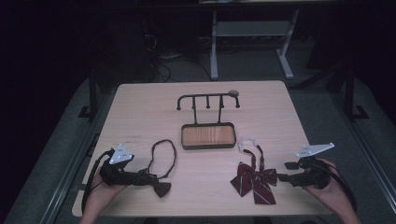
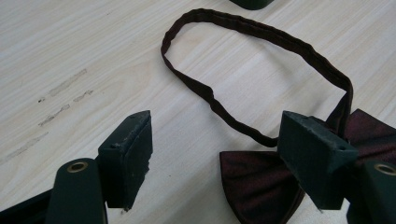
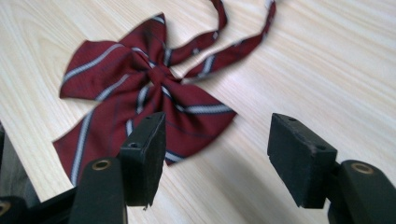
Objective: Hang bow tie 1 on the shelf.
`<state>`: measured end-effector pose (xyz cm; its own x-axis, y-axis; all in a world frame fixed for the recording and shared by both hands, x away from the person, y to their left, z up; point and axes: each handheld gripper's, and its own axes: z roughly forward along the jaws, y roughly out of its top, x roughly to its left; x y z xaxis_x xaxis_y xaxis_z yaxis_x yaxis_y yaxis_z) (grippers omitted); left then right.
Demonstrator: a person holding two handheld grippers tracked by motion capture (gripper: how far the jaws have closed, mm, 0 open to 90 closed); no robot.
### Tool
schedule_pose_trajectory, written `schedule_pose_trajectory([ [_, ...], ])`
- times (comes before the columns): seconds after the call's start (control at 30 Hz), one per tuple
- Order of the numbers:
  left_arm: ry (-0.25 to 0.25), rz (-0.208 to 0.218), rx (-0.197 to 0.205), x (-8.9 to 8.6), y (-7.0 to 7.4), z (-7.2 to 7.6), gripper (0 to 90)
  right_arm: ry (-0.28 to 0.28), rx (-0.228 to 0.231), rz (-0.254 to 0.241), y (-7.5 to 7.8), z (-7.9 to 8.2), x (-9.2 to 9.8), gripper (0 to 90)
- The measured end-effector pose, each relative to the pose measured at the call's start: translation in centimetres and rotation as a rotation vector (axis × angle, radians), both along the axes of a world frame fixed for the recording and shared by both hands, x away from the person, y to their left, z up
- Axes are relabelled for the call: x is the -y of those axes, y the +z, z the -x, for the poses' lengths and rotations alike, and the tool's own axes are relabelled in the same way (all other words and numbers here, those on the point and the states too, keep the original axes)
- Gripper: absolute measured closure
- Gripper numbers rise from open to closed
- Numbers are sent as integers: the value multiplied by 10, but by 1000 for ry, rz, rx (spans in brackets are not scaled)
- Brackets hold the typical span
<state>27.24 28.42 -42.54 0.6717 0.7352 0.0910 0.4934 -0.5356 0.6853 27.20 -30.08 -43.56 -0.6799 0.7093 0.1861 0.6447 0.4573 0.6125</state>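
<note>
A dark maroon bow tie (image 1: 161, 188) lies near the front left edge of the light wooden surface (image 1: 140, 107), its thin neck loop (image 1: 163, 156) stretching away toward the far side. The left tongs (image 1: 148, 178) lie level just at its left, pointing right at the bow; in the left gripper view the jaws stand spread, one on bare wood and the other over the edge of the bow (image 2: 254, 184), and the loop (image 2: 243, 79) curves between and beyond them. Nothing is pinched there.

On the right half, a red striped bow tie (image 1: 254, 181) lies flat with its two tails pointing near and its strap (image 1: 254, 154) running far to a white clasp (image 1: 246, 143). The right tongs (image 1: 281, 177) point left at it from just beside; in the right gripper view the jaws are spread wide, with the striped bow (image 3: 140, 100) ahead and to the left of them, not gripped.

Between the two ties and farther back sits a black stand with a wooden tray base (image 1: 208, 136) and a hook bar (image 1: 208, 97) above it. A hand (image 1: 100, 198) holds the left tool and another hand (image 1: 334, 191) the right, both at the near edge.
</note>
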Motion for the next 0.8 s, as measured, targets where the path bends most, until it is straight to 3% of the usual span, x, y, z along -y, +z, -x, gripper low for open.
schedule_pose_trajectory([
  [0.4,11,11,12,-3,1,0,267,41,3,28,18,-13,-15,371],
  [0.8,0,2,12,-2,1,1,267,54,-11,108,33,-34,-26,383],
])
